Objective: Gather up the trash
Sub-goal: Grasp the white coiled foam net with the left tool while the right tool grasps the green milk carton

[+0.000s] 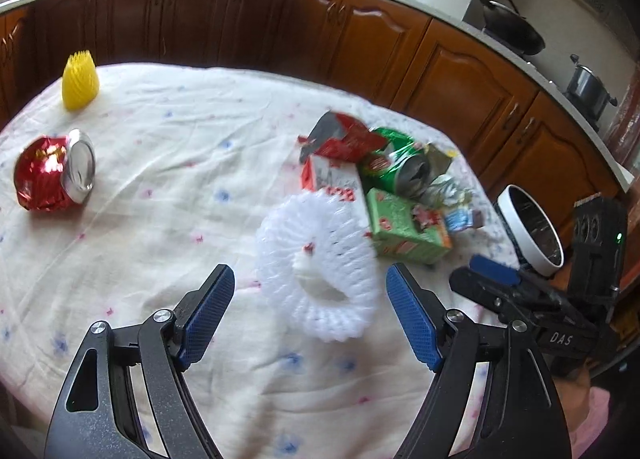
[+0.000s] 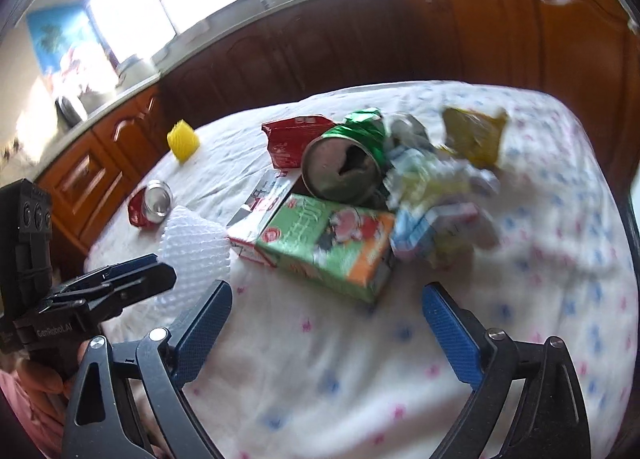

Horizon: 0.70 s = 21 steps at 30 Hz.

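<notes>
A white foam fruit net [image 1: 318, 265] lies on the tablecloth just ahead of my open, empty left gripper [image 1: 310, 287]; it also shows in the right wrist view [image 2: 194, 249]. Behind it is a trash pile: a green carton [image 1: 406, 229] [image 2: 328, 243], a crushed green can [image 1: 396, 169] [image 2: 344, 167], a red-and-white box [image 1: 332, 175] and wrappers [image 2: 436, 195]. A crushed red can [image 1: 52, 173] [image 2: 150, 205] and a yellow foam net [image 1: 80, 81] [image 2: 183, 141] lie apart. My right gripper [image 2: 326, 307] is open and empty in front of the green carton.
A white-rimmed bin [image 1: 530, 229] stands off the table's right edge, beside the right gripper's body [image 1: 532, 299]. Wooden cabinets [image 1: 400, 43] and a counter with a wok [image 1: 514, 29] and pot [image 1: 590, 87] ring the table. A yellow wrapper [image 2: 474, 135] lies at the pile's far side.
</notes>
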Each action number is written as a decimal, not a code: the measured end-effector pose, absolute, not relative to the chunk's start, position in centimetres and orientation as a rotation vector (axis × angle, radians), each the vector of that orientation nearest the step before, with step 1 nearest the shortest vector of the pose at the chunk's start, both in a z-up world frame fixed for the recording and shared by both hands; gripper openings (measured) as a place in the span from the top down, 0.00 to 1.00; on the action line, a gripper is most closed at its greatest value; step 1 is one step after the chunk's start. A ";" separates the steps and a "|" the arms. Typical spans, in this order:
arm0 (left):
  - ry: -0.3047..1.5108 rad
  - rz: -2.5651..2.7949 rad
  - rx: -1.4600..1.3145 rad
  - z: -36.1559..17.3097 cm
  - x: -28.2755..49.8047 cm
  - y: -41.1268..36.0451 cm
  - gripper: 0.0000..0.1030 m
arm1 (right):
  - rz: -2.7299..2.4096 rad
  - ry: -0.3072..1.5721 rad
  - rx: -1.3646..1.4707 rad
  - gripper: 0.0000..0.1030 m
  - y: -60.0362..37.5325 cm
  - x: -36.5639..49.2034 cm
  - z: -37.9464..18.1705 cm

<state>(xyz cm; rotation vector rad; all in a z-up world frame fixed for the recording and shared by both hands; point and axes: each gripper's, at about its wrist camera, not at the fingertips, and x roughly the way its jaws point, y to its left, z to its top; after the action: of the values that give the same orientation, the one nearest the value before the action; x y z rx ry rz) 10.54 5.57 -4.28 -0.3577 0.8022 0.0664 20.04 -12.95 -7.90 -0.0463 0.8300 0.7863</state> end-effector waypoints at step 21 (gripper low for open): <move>0.826 -0.059 -0.425 -5.2 11.4 6.9 0.81 | 0.859 0.810 -0.269 0.42 -11.4 20.8 -8.7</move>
<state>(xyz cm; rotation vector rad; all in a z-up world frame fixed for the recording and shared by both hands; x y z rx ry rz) 11.43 6.90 -5.16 -0.4247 0.8263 -0.0592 20.82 -11.41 -8.72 -0.2691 0.8100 0.8593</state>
